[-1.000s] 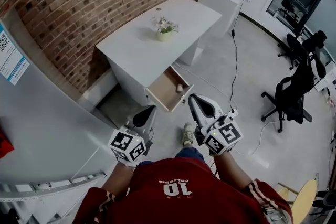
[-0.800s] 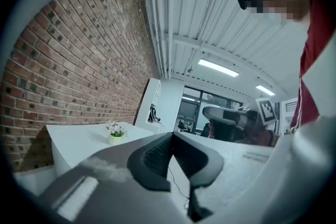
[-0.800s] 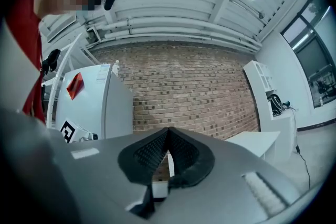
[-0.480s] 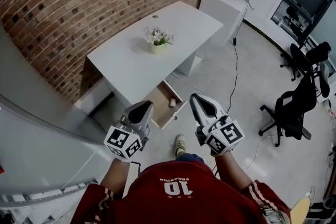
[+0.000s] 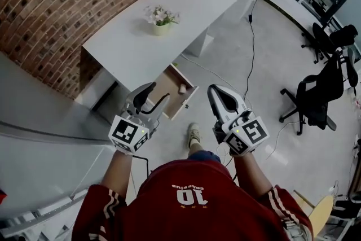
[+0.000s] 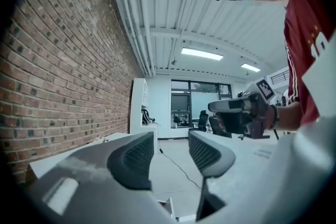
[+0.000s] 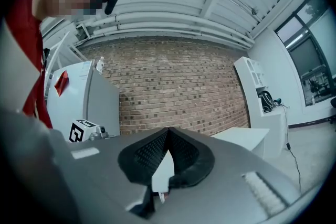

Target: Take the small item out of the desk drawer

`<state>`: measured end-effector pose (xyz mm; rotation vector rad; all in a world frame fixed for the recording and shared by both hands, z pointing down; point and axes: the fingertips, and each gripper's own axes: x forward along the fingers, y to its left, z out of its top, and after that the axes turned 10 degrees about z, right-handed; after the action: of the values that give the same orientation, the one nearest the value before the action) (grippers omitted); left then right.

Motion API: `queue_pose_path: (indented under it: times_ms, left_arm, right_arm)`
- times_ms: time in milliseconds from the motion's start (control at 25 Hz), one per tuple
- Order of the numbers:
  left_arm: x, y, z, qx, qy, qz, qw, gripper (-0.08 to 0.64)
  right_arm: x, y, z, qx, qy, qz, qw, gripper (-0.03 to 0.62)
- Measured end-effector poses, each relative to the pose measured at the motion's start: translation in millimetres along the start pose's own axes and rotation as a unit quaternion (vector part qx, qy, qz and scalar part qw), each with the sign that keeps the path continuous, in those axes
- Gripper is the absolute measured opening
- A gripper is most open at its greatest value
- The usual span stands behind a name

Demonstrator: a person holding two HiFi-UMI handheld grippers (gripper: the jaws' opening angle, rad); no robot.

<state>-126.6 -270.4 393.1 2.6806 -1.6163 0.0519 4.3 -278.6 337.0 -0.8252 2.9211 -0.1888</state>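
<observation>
A white desk (image 5: 141,45) stands against the brick wall with its drawer (image 5: 167,83) pulled open toward me. A small pale item (image 5: 183,88) lies in the drawer's right part. My left gripper (image 5: 155,96) hovers in front of the drawer; its jaws are opening with nothing between them, as the left gripper view shows (image 6: 170,152). My right gripper (image 5: 217,97) is held to the right of the drawer, above the floor, with its pads pressed together on nothing (image 7: 168,136). Neither gripper touches the drawer or the item.
A small pot of white flowers (image 5: 161,24) sits on the desk top. A black cable (image 5: 251,59) runs across the floor to the right. Black office chairs (image 5: 318,93) stand further right. My shoe (image 5: 193,134) is on the floor below the drawer.
I have stepped nearer to the desk, so the drawer now lies just beyond the left gripper. The left gripper's jaws, shut before, have parted. The right gripper stays shut.
</observation>
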Motion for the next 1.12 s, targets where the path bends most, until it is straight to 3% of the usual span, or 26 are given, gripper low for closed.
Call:
queue_pose_path:
  times_ms: [280, 680, 1120]
  left_arm:
    - [26.3, -9.2, -35.2, 0.013, 0.032, -0.018, 0.9992, 0.206]
    - [66.6, -12.7, -135.8, 0.025, 0.119, -0.060, 0.9908, 0.206]
    - [104.9, -13.3, -252.8, 0.040, 0.173, -0.096, 0.9793, 0.206]
  right_arm:
    - [-13.2, -21.4, -14.7, 0.013, 0.004, -0.025, 1.000, 0.000]
    - [-14.3, -61.7, -52.2, 0.043, -0.002, -0.053, 0.998, 0.000]
    - [-60.8, -94.1, -142.5, 0.051, 0.036, -0.128, 0.990, 0.000]
